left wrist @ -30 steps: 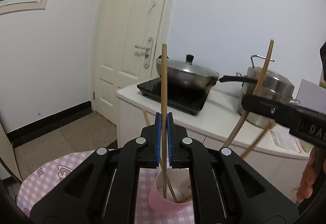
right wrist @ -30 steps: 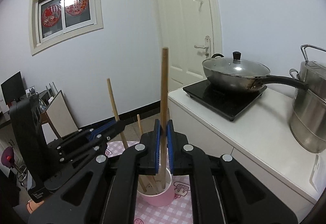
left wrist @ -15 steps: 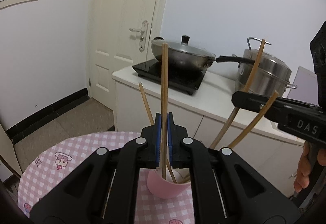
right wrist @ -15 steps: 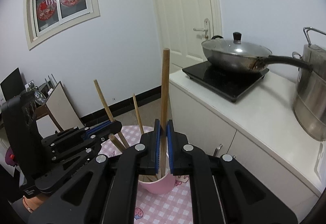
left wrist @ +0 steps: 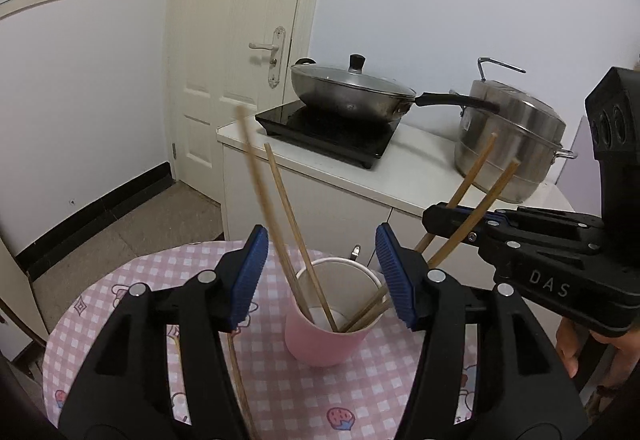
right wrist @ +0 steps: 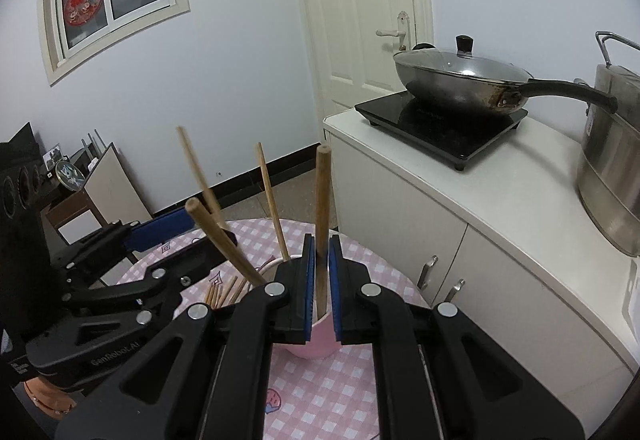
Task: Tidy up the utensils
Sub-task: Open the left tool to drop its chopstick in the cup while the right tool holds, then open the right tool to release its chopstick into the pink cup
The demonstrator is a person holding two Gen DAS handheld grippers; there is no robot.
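A pink cup (left wrist: 326, 336) stands on the round pink-checked table (left wrist: 120, 316) and holds several wooden chopsticks. My left gripper (left wrist: 318, 274) is open just above the cup; a blurred chopstick (left wrist: 260, 195) that left it leans in the cup beside another one (left wrist: 296, 232). My right gripper (right wrist: 319, 282) has its jaws slightly parted around an upright chopstick (right wrist: 321, 191) whose lower end is in the cup (right wrist: 316, 340). The right gripper also shows in the left wrist view (left wrist: 448, 222), with two chopsticks (left wrist: 476, 175) leaning by its tip.
More loose chopsticks (right wrist: 220, 292) lie on the table left of the cup. Behind stands a white counter (right wrist: 500, 207) with a black induction hob (right wrist: 440, 119), a lidded wok (right wrist: 456, 75) and a steel pot (right wrist: 612, 175). A door (left wrist: 236, 39) is at the back.
My left gripper opened and its chopstick dropped, tilting left in the cup. My right gripper's jaws eased apart around its chopstick. Both grippers came lower toward the cup.
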